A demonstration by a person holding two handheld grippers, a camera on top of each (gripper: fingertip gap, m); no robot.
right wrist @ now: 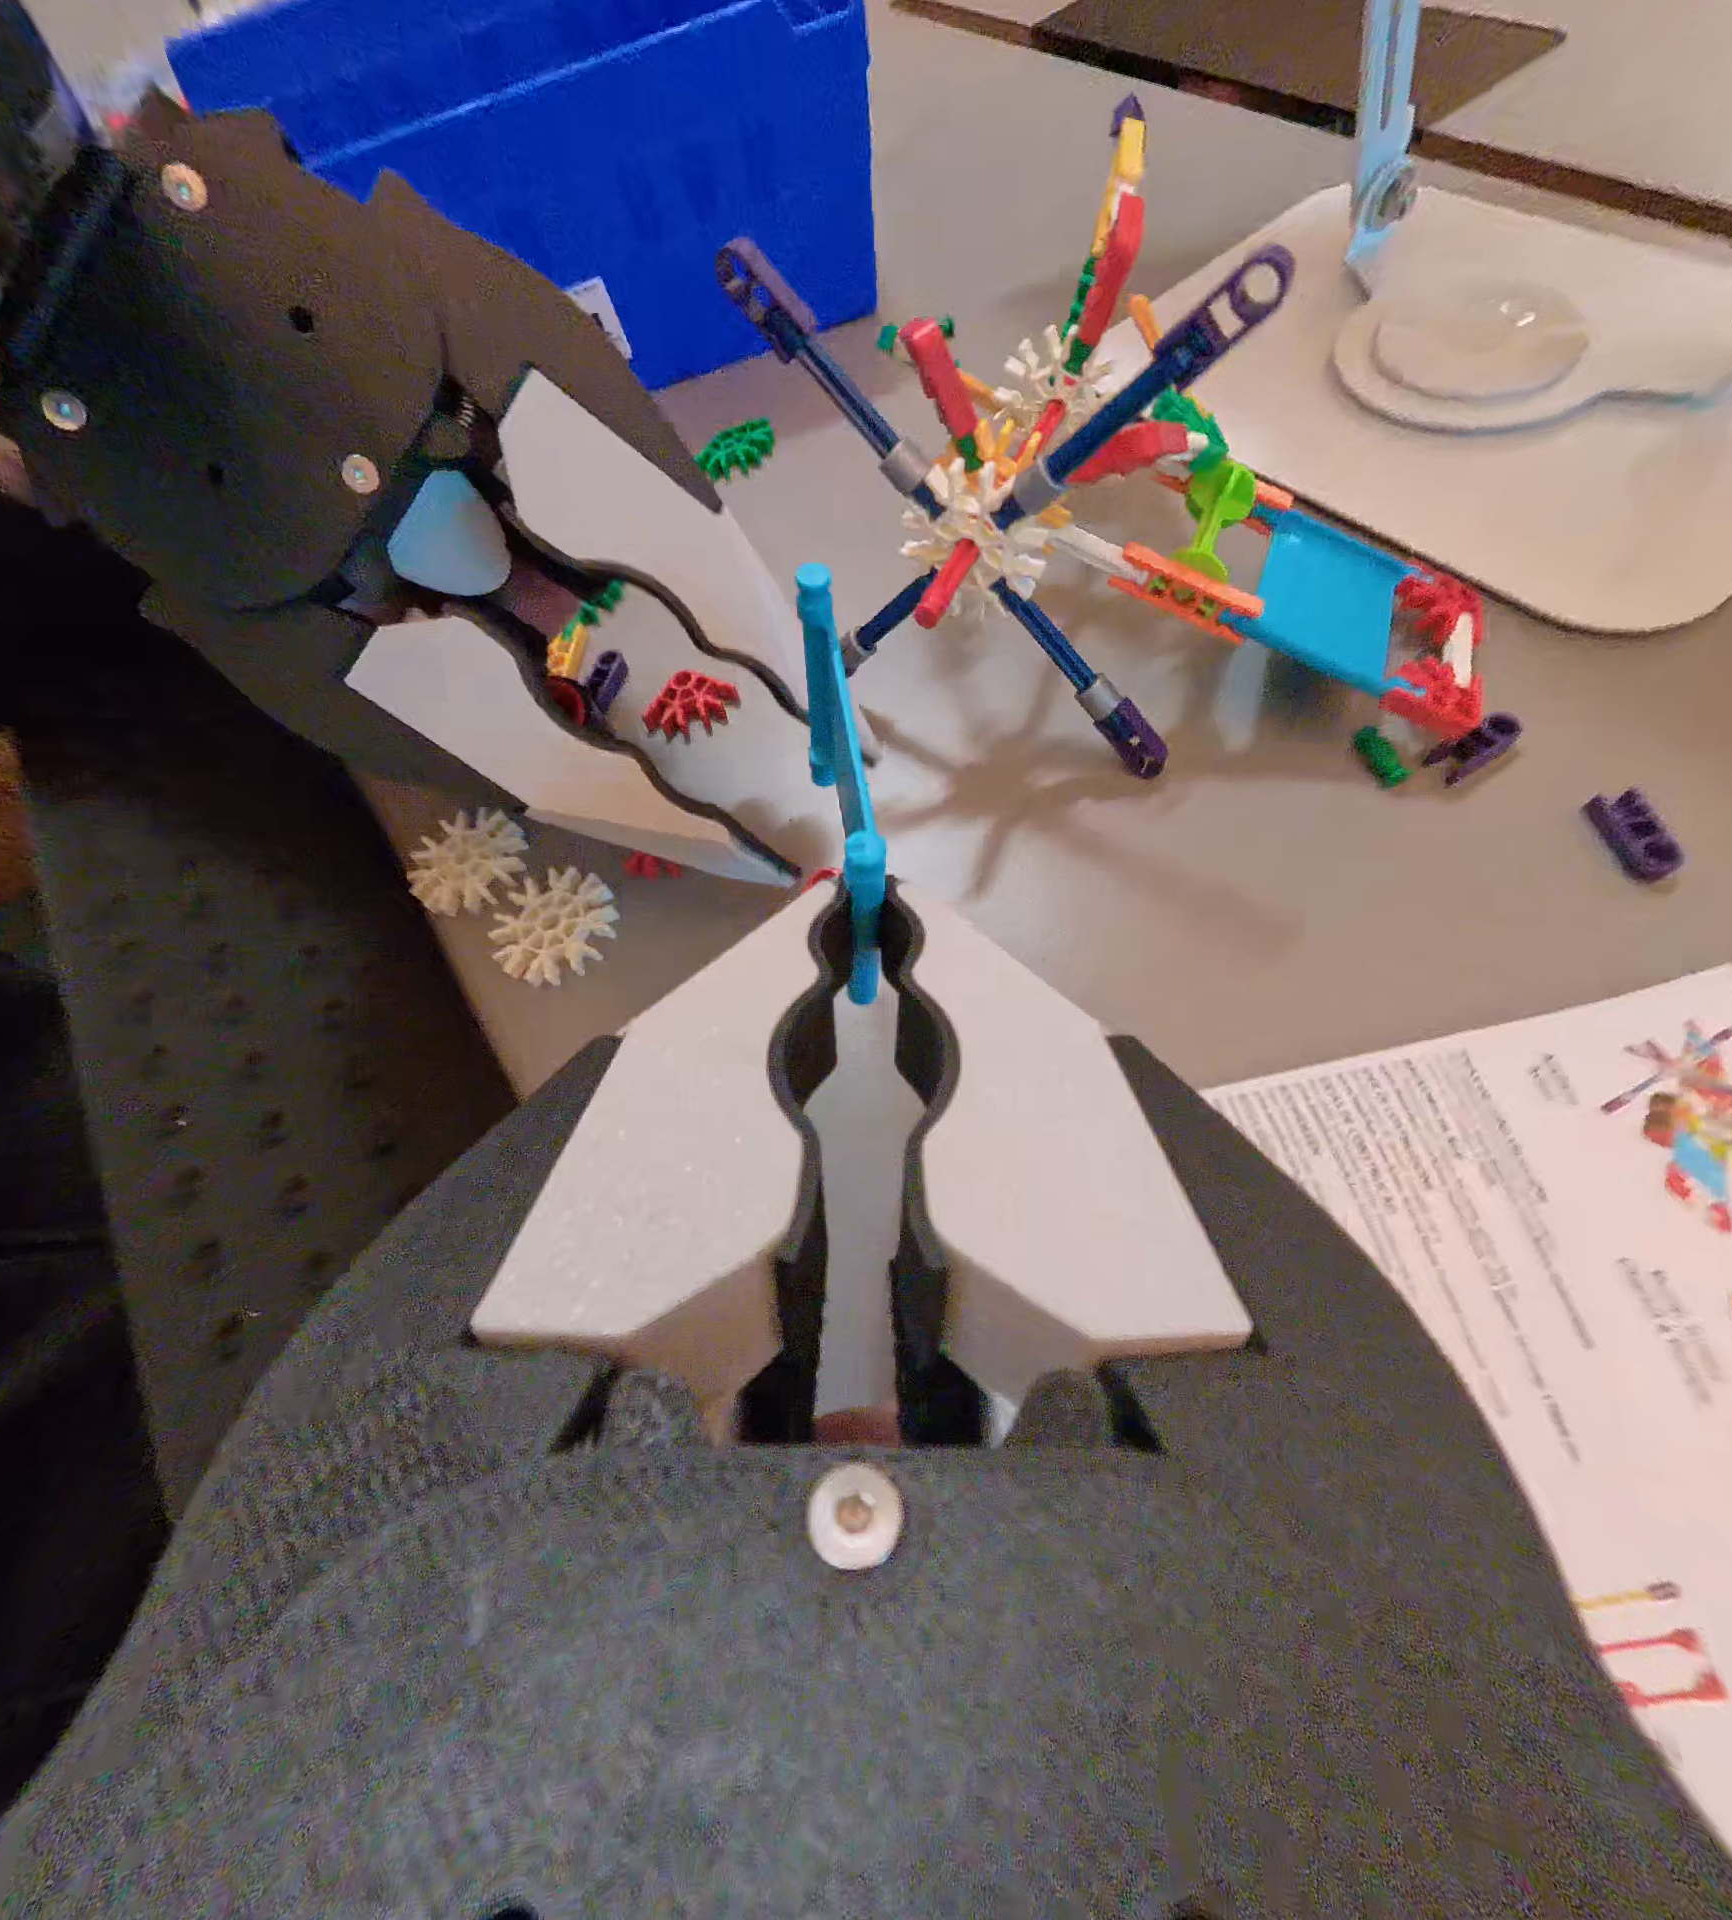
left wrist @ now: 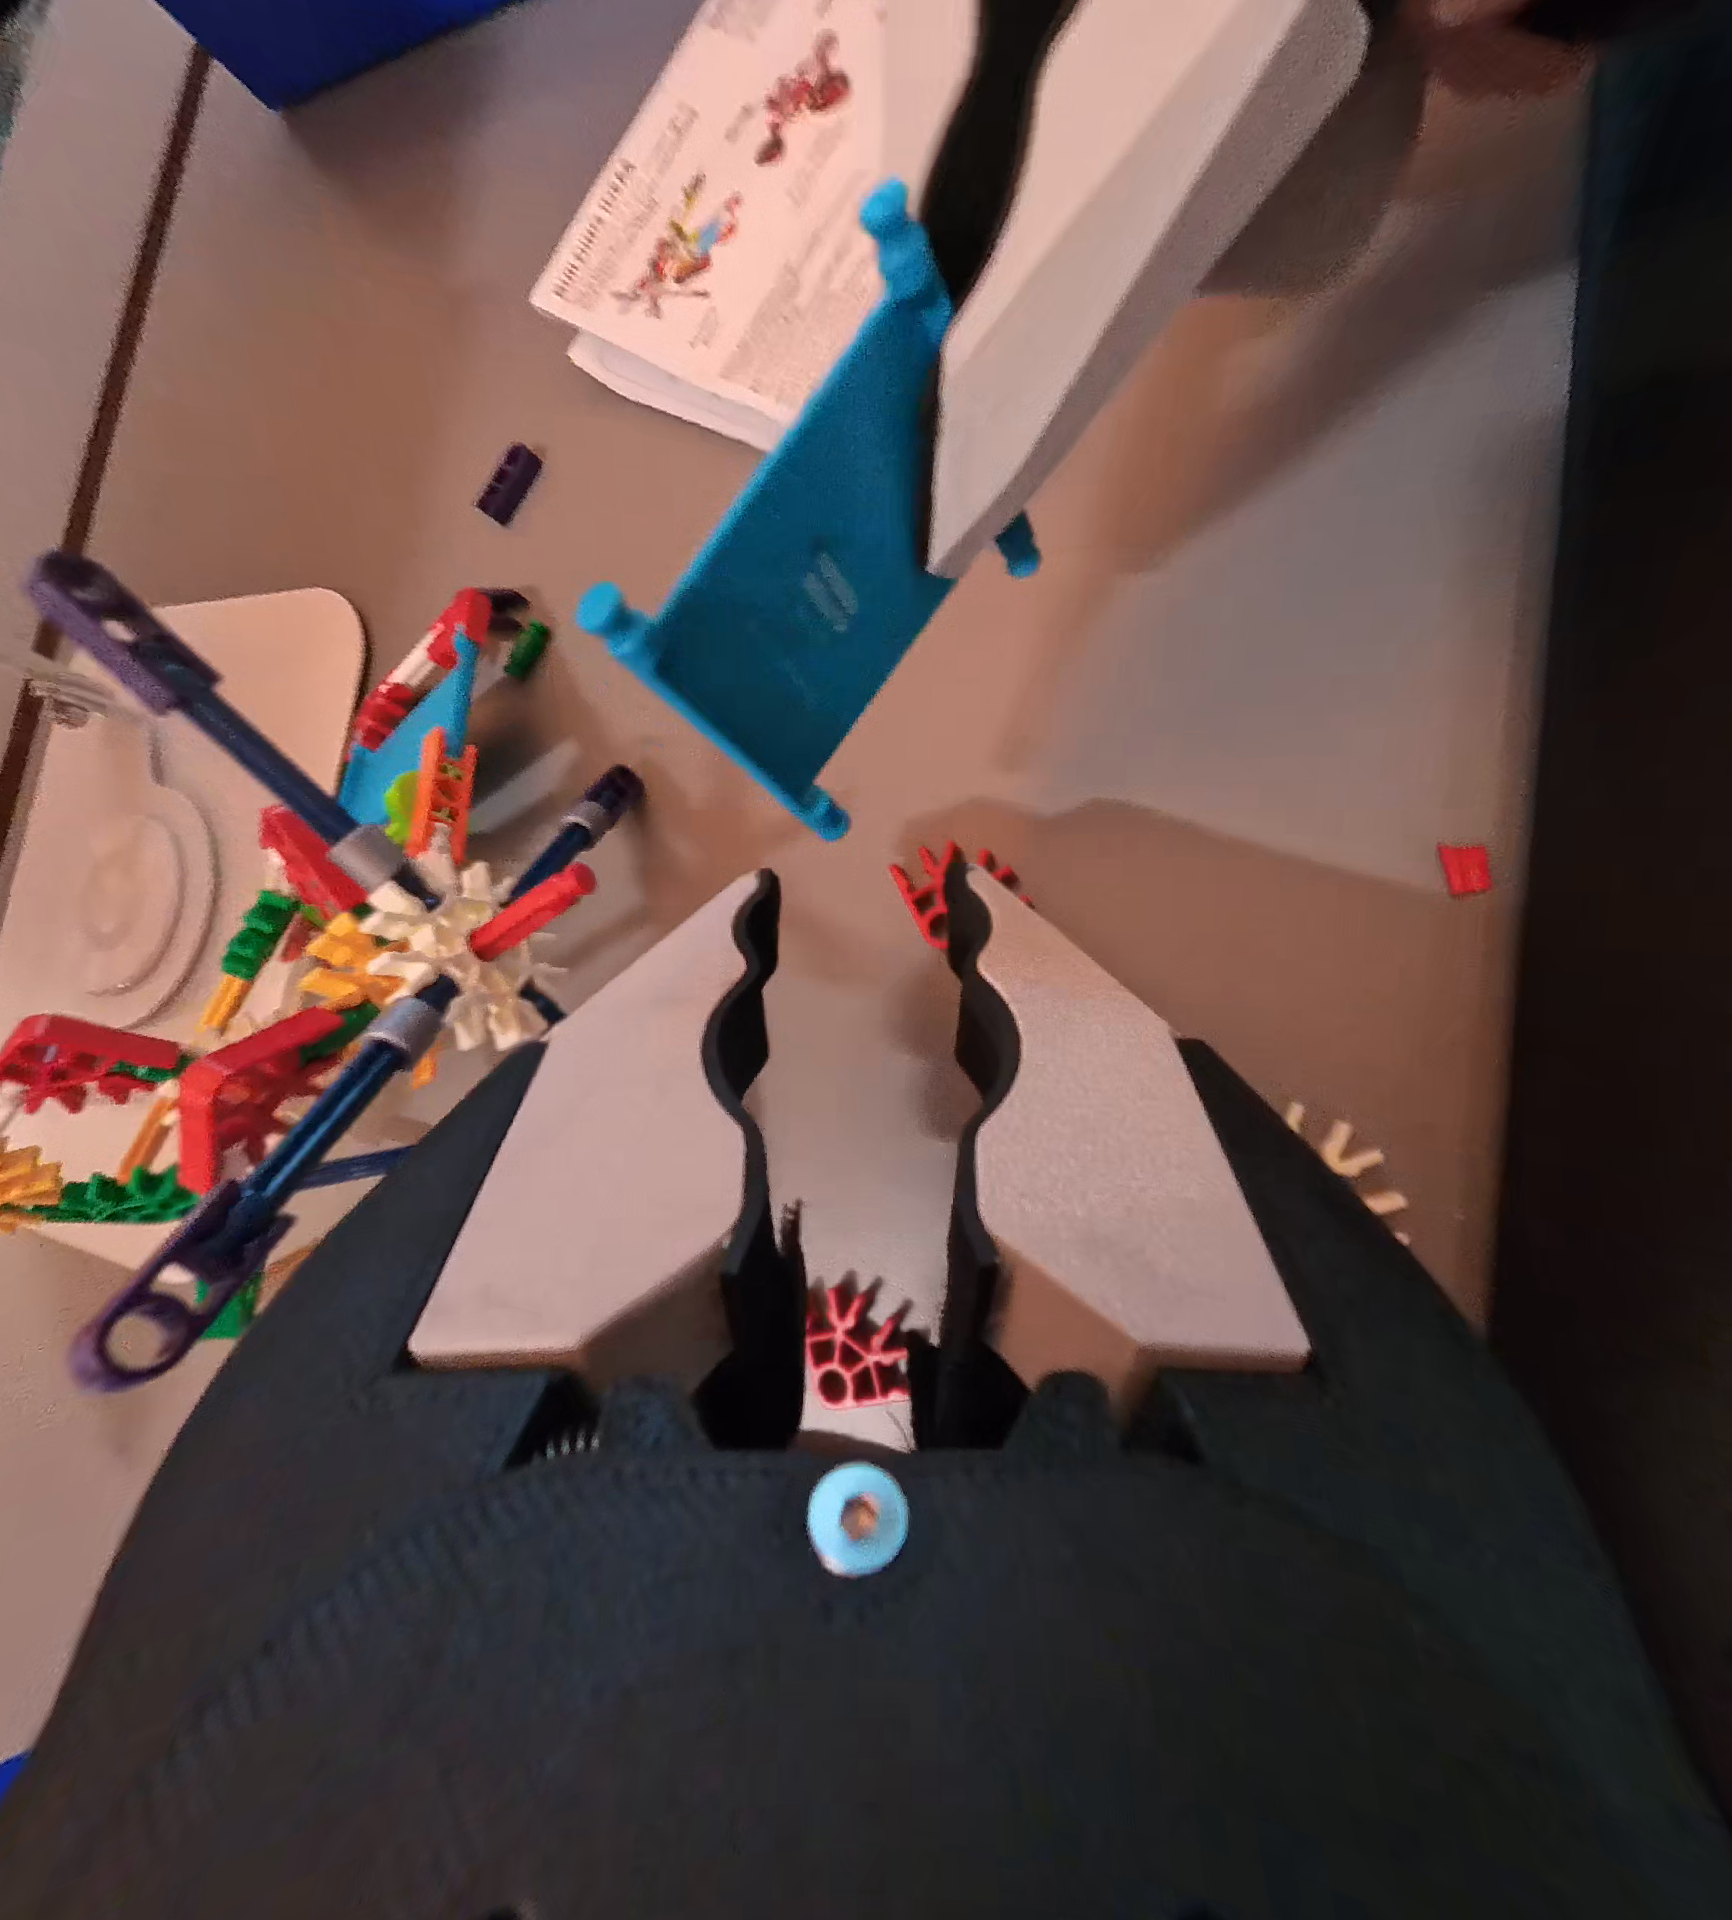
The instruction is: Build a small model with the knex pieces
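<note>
A grey-beige surface (right wrist: 1205, 914) fills both views, with a dark seam across its far part and a dark perforated seat along its near edge. A blue bin (right wrist: 571, 156) stands at the back, and a white stand base (right wrist: 1527, 457) with a clear disc sits beside the toy model (right wrist: 1028, 488), a cluster of coloured rods and snowflake connectors with a blue panel section at one side. A printed instruction sheet (right wrist: 1527, 1247) lies to the right of my right tongs (right wrist: 862, 914).

My right tongs are closed on the edge of a flat blue panel (right wrist: 836, 717), gripped near the tips; the panel stands upright beyond the fingertips, clear of the surface. In the left wrist view the same blue panel (left wrist: 810, 582) hangs ahead of my left tongs (left wrist: 867, 883), just beyond their tips and not touching them.

My left tongs stand apart with nothing between them, poised low over the surface. A red connector (left wrist: 929, 894) lies just by the right fingertip, and another red connector (left wrist: 857, 1351) shows between the finger bases. Two white snowflake connectors (right wrist: 519, 894) lie near the surface edge below my left tongs. Purple clips (right wrist: 1631, 826), a green connector (right wrist: 734, 447) and a small red square (left wrist: 1462, 868) lie scattered nearby.
</note>
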